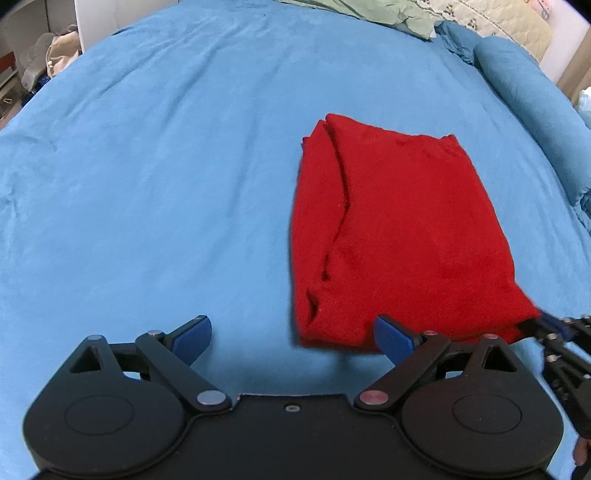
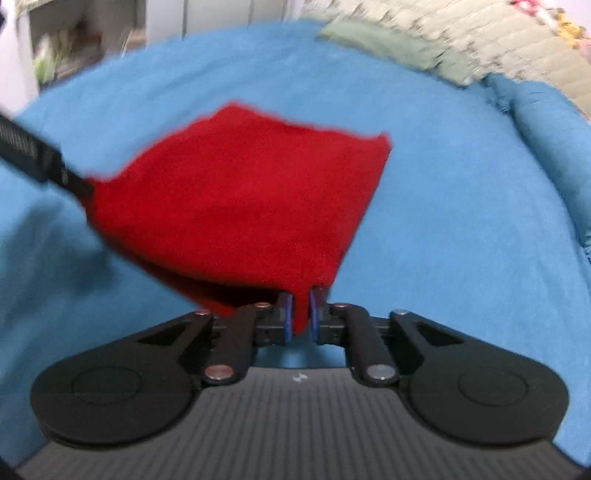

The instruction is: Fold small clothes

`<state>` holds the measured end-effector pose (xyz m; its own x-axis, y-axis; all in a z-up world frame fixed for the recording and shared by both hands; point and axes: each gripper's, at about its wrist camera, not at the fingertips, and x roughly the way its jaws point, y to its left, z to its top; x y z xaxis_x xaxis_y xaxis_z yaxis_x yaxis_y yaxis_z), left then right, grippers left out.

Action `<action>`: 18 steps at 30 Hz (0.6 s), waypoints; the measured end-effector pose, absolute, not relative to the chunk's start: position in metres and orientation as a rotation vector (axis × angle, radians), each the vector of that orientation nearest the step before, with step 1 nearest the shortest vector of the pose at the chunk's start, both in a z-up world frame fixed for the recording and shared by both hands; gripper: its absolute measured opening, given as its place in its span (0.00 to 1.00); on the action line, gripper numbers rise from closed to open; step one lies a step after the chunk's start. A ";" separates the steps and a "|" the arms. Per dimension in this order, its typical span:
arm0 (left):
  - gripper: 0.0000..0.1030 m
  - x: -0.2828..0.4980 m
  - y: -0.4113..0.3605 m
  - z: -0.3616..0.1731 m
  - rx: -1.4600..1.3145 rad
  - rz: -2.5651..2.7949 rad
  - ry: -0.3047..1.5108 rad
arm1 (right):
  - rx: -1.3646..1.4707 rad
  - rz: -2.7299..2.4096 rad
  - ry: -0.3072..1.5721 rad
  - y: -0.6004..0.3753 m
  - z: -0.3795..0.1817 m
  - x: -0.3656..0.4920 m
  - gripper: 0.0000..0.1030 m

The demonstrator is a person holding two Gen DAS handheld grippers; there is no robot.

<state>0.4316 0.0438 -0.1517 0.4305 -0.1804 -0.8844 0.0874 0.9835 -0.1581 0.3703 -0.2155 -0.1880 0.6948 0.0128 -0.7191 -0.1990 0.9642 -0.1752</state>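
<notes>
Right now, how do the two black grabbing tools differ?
The left gripper has its jaws spread wide with nothing between them; the right gripper has its jaws shut on a corner of the red cloth. Both are black with blue pads and sit over the blue bedsheet.

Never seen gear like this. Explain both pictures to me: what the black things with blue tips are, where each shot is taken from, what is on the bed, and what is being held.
They are hand-held grippers, one in each of a person's hands, each with a camera looking along its two fingers.

The left wrist view shows the left gripper, jaws wide open and holding nothing. Ahead lies a folded red cloth on a blue bedsheet.

The right wrist view shows the right gripper shut on the cloth's near corner, pinched between its blue pads. This picture is blurred.

A green pillow lies at the far end.
</notes>
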 end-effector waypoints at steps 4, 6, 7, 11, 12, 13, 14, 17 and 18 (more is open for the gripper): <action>0.94 0.433 0.037 -0.160 -0.053 -0.159 1.127 | -0.275 0.136 0.883 -0.223 -0.214 0.365 0.21; 0.94 0.435 0.034 -0.167 -0.034 -0.150 1.131 | -0.311 0.162 0.923 -0.222 -0.230 0.362 0.20; 0.94 0.436 0.034 -0.171 -0.025 -0.145 1.134 | -0.309 0.171 0.926 -0.223 -0.233 0.360 0.20; 0.94 0.441 0.033 -0.187 0.016 -0.129 1.146 | -0.217 0.196 0.925 -0.238 -0.221 0.363 0.33; 0.94 0.443 0.032 -0.190 0.023 -0.129 1.152 | -0.197 0.199 0.923 -0.243 -0.218 0.361 0.49; 0.95 0.444 0.030 -0.193 0.033 -0.127 1.157 | -0.178 0.199 0.915 -0.246 -0.214 0.360 0.57; 0.96 0.445 0.029 -0.196 0.046 -0.124 1.161 | -0.164 0.198 0.904 -0.249 -0.210 0.357 0.64; 0.96 0.448 0.025 -0.197 0.070 -0.121 1.166 | -0.118 0.203 0.907 -0.258 -0.194 0.360 0.64; 0.94 0.448 0.026 -0.194 0.069 -0.119 1.169 | -0.103 0.203 0.909 -0.260 -0.189 0.359 0.64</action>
